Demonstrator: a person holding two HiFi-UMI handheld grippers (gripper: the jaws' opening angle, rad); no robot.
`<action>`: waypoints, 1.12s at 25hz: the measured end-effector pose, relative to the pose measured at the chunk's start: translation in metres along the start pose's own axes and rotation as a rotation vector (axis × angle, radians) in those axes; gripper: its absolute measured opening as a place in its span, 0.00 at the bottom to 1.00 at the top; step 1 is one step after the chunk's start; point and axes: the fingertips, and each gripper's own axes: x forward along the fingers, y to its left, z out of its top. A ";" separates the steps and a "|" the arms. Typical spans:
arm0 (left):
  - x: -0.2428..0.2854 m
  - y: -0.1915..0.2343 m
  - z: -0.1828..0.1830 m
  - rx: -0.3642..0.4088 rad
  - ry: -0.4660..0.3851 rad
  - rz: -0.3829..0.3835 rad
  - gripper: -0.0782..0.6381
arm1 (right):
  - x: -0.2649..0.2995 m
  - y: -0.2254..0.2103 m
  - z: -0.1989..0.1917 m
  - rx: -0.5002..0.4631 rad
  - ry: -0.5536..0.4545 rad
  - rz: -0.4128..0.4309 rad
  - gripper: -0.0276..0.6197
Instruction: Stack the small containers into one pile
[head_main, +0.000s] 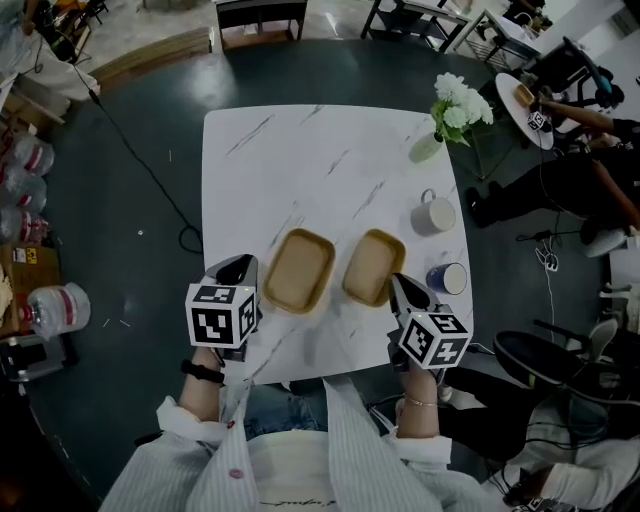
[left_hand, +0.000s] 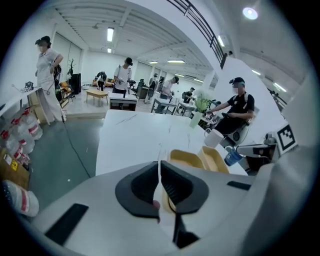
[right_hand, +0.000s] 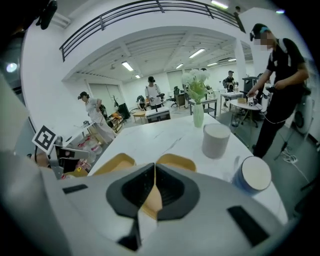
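Two shallow tan containers lie side by side near the front of the white marble table (head_main: 300, 160): the left container (head_main: 298, 270) (left_hand: 186, 159) (right_hand: 114, 164) and the right container (head_main: 373, 266) (left_hand: 215, 157) (right_hand: 176, 161). Each is empty, and they sit apart on the table. My left gripper (head_main: 243, 264) (left_hand: 159, 172) hovers just left of the left container, its jaws together with nothing between them. My right gripper (head_main: 397, 284) (right_hand: 154, 177) is at the near right corner of the right container, shut and empty too.
A white mug (head_main: 433, 214) (right_hand: 216, 140) and a blue cup (head_main: 447, 278) (right_hand: 252, 176) stand at the table's right edge. A vase of white flowers (head_main: 455, 105) stands at the far right corner. Water bottles (head_main: 55, 308) lie on the floor to the left; seated people are to the right.
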 end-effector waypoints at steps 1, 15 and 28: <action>-0.003 0.001 0.000 -0.009 0.000 -0.003 0.15 | 0.001 -0.005 0.000 0.009 0.008 -0.011 0.06; -0.014 0.006 -0.008 -0.022 0.018 -0.012 0.13 | 0.023 -0.059 -0.027 0.064 0.104 -0.144 0.17; -0.004 0.001 -0.012 0.014 0.044 -0.008 0.13 | 0.050 -0.069 -0.072 0.154 0.220 -0.196 0.23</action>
